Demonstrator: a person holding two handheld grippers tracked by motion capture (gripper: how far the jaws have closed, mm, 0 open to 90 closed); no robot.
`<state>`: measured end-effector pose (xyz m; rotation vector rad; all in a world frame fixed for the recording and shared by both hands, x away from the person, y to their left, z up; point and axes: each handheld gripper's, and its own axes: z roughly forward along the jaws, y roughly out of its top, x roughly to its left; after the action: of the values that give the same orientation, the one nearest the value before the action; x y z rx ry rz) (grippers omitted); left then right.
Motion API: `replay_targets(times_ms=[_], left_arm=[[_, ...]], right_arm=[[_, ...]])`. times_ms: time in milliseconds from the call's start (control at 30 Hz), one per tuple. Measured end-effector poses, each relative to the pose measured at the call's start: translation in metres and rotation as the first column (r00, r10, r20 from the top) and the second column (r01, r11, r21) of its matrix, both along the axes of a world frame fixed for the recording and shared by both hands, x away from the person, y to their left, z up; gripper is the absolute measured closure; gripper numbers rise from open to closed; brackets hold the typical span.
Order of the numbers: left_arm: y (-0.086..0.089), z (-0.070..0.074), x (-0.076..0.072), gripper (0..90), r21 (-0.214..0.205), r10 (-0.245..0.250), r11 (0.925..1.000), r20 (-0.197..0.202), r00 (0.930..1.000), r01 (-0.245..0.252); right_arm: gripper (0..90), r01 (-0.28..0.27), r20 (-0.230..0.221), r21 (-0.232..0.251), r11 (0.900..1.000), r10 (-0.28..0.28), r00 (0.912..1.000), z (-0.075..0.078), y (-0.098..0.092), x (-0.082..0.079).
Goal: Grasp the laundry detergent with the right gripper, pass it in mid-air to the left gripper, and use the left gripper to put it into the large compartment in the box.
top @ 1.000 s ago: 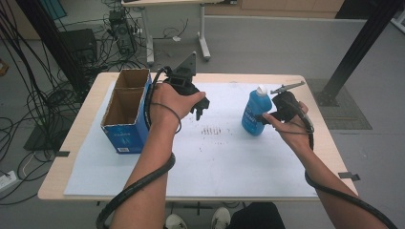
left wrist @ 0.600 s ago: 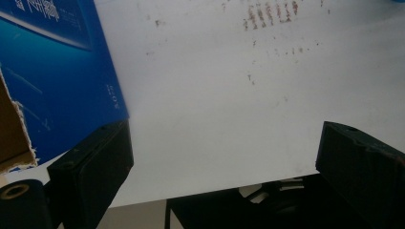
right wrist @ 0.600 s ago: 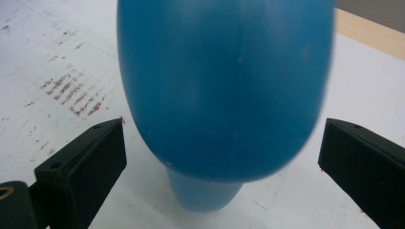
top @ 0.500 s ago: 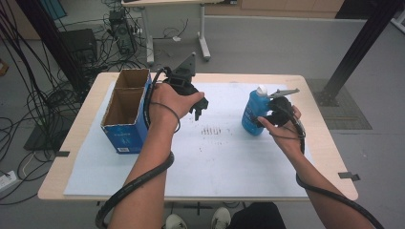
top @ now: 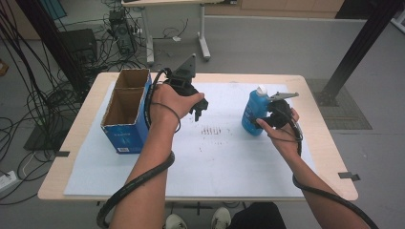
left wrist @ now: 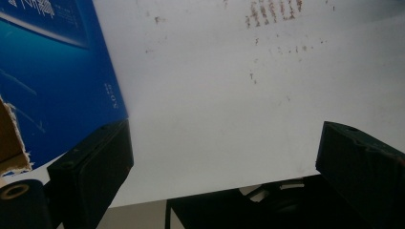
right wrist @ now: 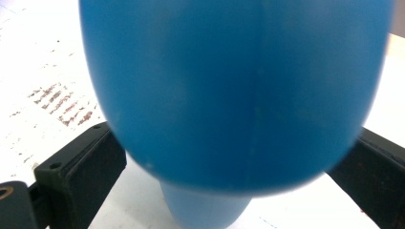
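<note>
The blue bottle (top: pixel 253 114) stands upright at the desk's (top: pixel 315 138) right, between the right gripper's (top: pixel 261 119) spread jaws; contact unclear. The left gripper (top: pixel 200 109), open, hovers beside the blue cardboard box (top: pixel 125 136), whose two compartments look empty.

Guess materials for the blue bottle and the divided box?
Blue bottle: looks like moulded plastic, smooth and slightly glossy; a faint seam runs down its body in the right gripper view, and it has a white cap. Box: likely cardboard with a printed blue outer face; the inside is plain brown, and a torn edge in the left gripper view shows raw brown board.
</note>
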<state>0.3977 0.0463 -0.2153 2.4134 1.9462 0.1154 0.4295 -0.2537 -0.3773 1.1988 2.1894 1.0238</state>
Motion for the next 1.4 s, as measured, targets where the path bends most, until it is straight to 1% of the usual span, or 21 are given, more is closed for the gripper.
replay_targets(times_ms=[167, 467, 700, 900, 967, 1267, 1400], left_arm=[[-0.0008, 0.0005, -0.0004, 5.8, 0.001, 0.002, 1.0, 0.004, 1.0, -0.002], [-0.0014, 0.0017, -0.0005, 5.8, 0.001, 0.001, 1.0, 0.001, 1.0, -0.001], [-0.0022, 0.002, -0.0004, 5.8, 0.0, -0.002, 1.0, 0.001, 1.0, 0.002], [-0.0014, 0.003, -0.0006, 5.8, 0.004, -0.004, 1.0, 0.001, 1.0, 0.004], [-0.0014, 0.0031, -0.0007, 5.8, 0.004, -0.002, 1.0, 0.001, 1.0, 0.002], [-0.0026, 0.0032, -0.0009, 5.9, 0.001, -0.007, 1.0, 0.0, 1.0, 0.007], [-0.0032, 0.0041, -0.0014, 5.8, 0.0, -0.006, 1.0, 0.004, 1.0, 0.006]], right_arm=[[1.8, 0.007, 0.01, 0.008, 0.9999, -0.007, 0.9999, 0.0002, 0.0005, 0.0004], [1.8, 0.0, 0.021, 0.011, 0.9999, 0.0, 0.9998, 0.0003, -0.0005, 0.0005], [1.7, -0.003, 0.025, 0.024, 0.9997, 0.003, 0.9997, -0.0004, 0.0008, 0.0003], [1.7, -0.012, 0.035, 0.023, 0.9997, 0.011, 0.9993, 0.0001, 0.0024, 0.0004], [1.8, -0.015, 0.034, 0.018, 0.9997, 0.014, 0.9993, 0.0, 0.0029, 0.0006], [1.7, -0.019, 0.034, 0.028, 0.9994, 0.018, 0.9992, -0.0014, 0.0042, 0.0004], [1.7, -0.019, 0.035, 0.025, 0.9995, 0.018, 0.9992, -0.0013, 0.0048, 0.0001]])
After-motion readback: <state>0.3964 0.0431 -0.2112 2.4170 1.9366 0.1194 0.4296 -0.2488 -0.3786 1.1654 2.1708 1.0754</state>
